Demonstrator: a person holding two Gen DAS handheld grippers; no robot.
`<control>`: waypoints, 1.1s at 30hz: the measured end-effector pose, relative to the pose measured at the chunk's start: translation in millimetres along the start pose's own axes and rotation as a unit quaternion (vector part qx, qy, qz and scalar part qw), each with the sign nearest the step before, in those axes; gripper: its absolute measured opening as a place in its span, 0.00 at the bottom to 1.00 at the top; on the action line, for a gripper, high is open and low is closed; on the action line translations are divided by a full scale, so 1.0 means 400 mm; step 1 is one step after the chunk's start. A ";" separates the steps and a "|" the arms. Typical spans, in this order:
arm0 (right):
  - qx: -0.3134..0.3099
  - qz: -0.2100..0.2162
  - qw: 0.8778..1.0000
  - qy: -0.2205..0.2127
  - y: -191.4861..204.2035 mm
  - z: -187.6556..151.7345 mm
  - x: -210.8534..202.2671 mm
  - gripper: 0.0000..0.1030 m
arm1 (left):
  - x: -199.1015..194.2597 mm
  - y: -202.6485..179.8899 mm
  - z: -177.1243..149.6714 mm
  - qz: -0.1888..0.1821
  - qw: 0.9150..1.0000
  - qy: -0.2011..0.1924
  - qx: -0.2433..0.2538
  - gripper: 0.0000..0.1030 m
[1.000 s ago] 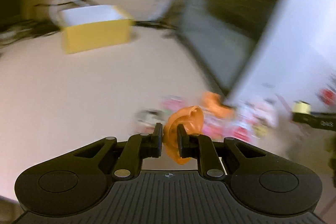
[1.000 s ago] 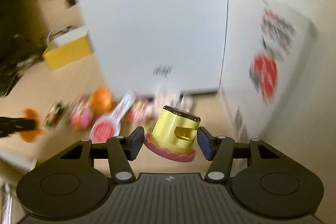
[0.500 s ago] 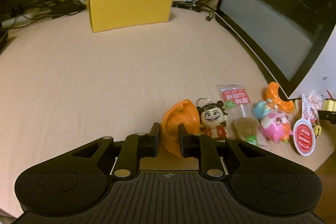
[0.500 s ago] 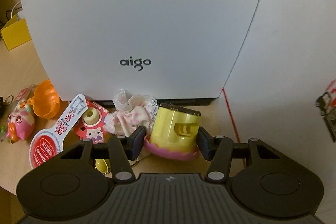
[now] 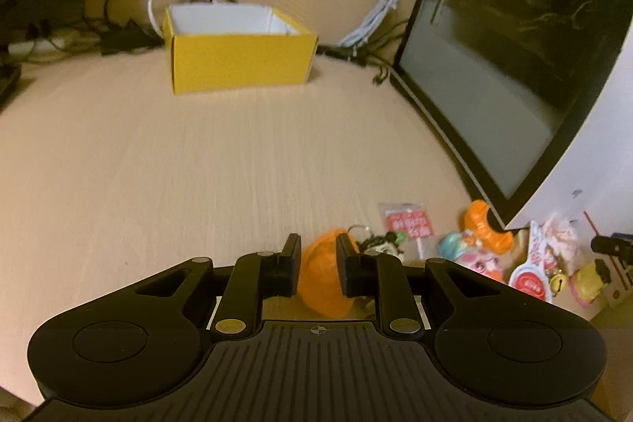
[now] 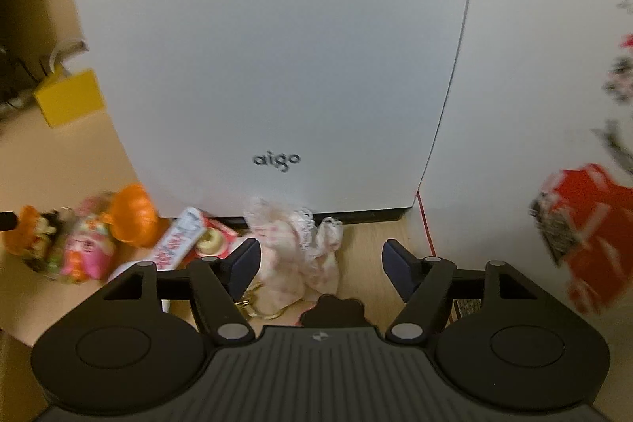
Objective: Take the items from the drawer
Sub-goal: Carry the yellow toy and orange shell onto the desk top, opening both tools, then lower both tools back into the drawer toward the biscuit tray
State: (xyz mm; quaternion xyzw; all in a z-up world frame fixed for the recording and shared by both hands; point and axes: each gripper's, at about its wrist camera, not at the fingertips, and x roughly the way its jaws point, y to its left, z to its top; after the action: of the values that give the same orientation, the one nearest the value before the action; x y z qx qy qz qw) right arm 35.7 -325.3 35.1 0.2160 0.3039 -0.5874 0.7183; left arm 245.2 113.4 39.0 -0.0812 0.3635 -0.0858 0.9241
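Pinching an orange toy (image 5: 322,279) low over the desk (image 5: 166,176), the left gripper (image 5: 316,265) looks about to set it at the end of the row of trinkets. The right gripper (image 6: 320,265) has its fingers spread with nothing between them; the yellow cup (image 5: 589,277) stands on the desk beside the lace cloth (image 6: 296,256), just under it. Farther off sit the yellow box (image 5: 241,66) and white case (image 6: 277,66). No drawer is in view. Next, I judge: let go of the orange toy, then go for more.
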 end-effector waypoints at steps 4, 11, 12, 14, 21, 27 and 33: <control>-0.001 0.019 1.000 -0.004 0.004 -0.019 -0.048 0.68 | -0.032 -0.014 0.007 -0.003 1.000 -0.013 0.004 0.20; -0.006 0.028 1.000 0.007 0.020 -0.082 -0.116 0.68 | -0.106 -0.084 -0.009 -0.054 0.998 -0.017 0.018 0.20; -0.006 0.028 1.000 0.010 0.049 -0.102 -0.131 0.68 | -0.114 -0.103 -0.018 -0.068 0.997 -0.012 0.026 0.20; -0.003 0.031 0.999 0.019 0.055 -0.119 -0.132 0.68 | -0.125 -0.131 -0.036 -0.090 0.995 -0.002 0.038 0.20; -0.002 0.041 0.998 0.051 0.100 -0.176 -0.159 0.69 | -0.130 -0.224 -0.141 -0.150 0.982 0.053 0.100 0.20; 0.032 0.028 0.997 0.069 0.118 -0.214 -0.177 0.71 | -0.097 -0.263 -0.229 -0.178 0.967 0.117 0.139 0.20; 0.045 0.027 0.993 0.109 0.128 -0.273 -0.165 0.76 | -0.056 -0.278 -0.299 -0.173 0.958 0.164 0.158 0.20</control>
State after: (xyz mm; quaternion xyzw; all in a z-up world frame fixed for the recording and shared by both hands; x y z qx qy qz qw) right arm 57.4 -194.2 -0.7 0.3187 0.3474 -0.5542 0.6860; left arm 135.9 -0.5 -9.0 0.0188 0.4722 -0.3128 0.8239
